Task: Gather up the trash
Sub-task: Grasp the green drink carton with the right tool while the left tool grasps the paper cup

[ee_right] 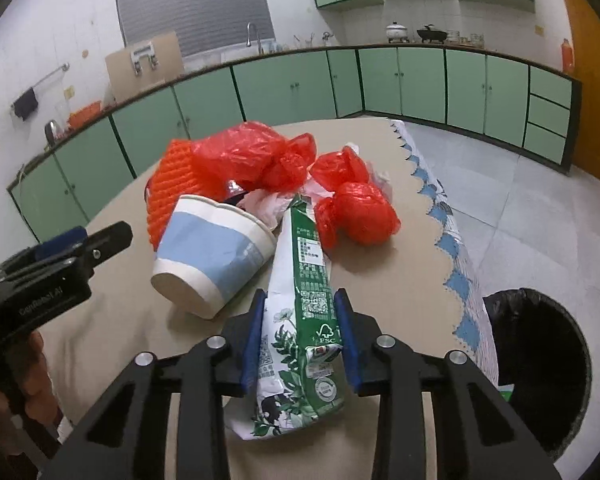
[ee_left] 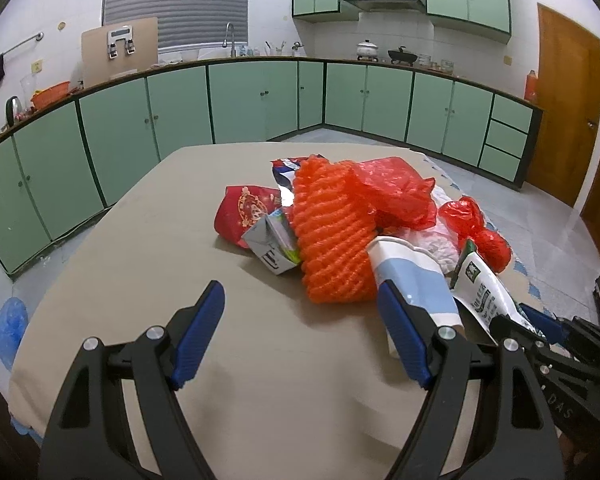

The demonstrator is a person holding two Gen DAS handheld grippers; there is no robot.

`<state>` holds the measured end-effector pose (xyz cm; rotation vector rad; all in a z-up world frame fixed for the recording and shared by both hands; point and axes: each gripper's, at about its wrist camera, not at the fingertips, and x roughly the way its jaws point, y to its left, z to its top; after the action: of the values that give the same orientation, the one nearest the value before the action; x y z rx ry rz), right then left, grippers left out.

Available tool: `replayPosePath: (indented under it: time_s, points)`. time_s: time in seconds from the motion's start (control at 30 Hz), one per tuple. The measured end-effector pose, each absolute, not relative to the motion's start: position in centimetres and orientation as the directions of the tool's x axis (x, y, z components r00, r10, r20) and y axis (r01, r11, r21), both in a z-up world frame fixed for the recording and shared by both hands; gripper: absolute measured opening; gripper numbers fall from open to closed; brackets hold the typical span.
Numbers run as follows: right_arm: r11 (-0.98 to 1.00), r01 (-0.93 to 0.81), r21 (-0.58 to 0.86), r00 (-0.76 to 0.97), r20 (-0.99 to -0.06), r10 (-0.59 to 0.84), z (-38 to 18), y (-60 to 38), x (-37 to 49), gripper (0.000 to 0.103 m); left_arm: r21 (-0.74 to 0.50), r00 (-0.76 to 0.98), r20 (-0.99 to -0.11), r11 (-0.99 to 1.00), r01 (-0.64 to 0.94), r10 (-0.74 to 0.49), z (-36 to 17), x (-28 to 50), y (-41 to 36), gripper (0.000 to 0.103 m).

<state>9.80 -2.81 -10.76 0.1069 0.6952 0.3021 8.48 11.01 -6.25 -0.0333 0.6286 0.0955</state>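
Observation:
A heap of trash lies on the beige table [ee_left: 140, 260]: an orange foam net [ee_left: 332, 232], a blue-and-white paper cup [ee_right: 212, 252] on its side, red plastic bags [ee_right: 352, 208], a small grey carton [ee_left: 272, 244] and a red packet [ee_left: 248, 208]. My right gripper [ee_right: 300, 298] is shut on a flattened green-and-white carton [ee_right: 304, 280], with a blue pad pressed against each long side. My left gripper [ee_left: 300, 292] stands open just above the table in front of the net. Nothing is between its fingers, and its right finger is beside the cup [ee_left: 412, 276].
A bin with a black liner [ee_right: 540, 360] stands on the floor off the table's right edge, below the blue scalloped cloth border [ee_right: 444, 240]. Green cabinets [ee_left: 260, 100] line the far walls. A blue bag [ee_left: 8, 324] lies on the floor at the left.

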Motion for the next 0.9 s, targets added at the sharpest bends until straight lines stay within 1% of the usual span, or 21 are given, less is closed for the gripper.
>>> replayPosePath:
  time_s: [0.13,0.17,0.23,0.27,0.3,0.43,0.47,0.9]
  points:
    - [0.953,-0.238,0.185,0.716,-0.63,0.301,-10.9,-2.3,11.0,0.048,-0.001,0.803,-0.59,0.995,-0.103,0.082,-6.3,8.4,11.0,0.077]
    - [0.953,-0.233,0.195,0.708,-0.638,0.304,-11.0,-2.3,11.5,0.053,0.001,0.804,-0.589,0.995,-0.104,0.084,-6.3,8.4,11.0,0.077]
    - [0.95,-0.23,0.212,0.69,-0.653,0.313,-11.4,-2.4,12.0,0.054,0.003,0.802,-0.591,0.994,-0.106,0.087,-6.4,8.3,11.1,0.077]
    - [0.948,-0.232,0.219,0.676,-0.665,0.319,-11.6,-2.3,12.3,0.052,0.002,0.8,-0.594,0.994,-0.106,0.086,-6.4,8.4,11.2,0.077]
    - [0.942,-0.243,0.233,0.66,-0.672,0.336,-11.7,-2.3,12.5,0.04,0.0,0.798,-0.596,0.994,-0.106,0.085,-6.5,8.4,11.2,0.077]
    - [0.937,-0.258,0.236,0.65,-0.675,0.349,-11.3,-2.3,12.3,0.036,-0.007,0.796,-0.601,0.995,-0.1,0.076,-6.6,8.4,11.2,0.077]
    - [0.936,-0.263,0.232,0.656,-0.669,0.35,-11.0,-2.4,12.0,0.032,-0.012,0.796,-0.602,0.995,-0.098,0.071,-6.6,8.4,11.1,0.077]
    - [0.934,-0.259,0.245,0.704,-0.614,0.357,-8.8,-6.1,8.8,0.031,-0.051,0.788,-0.616,0.999,-0.009,-0.025,-7.1,10.4,7.4,0.077]
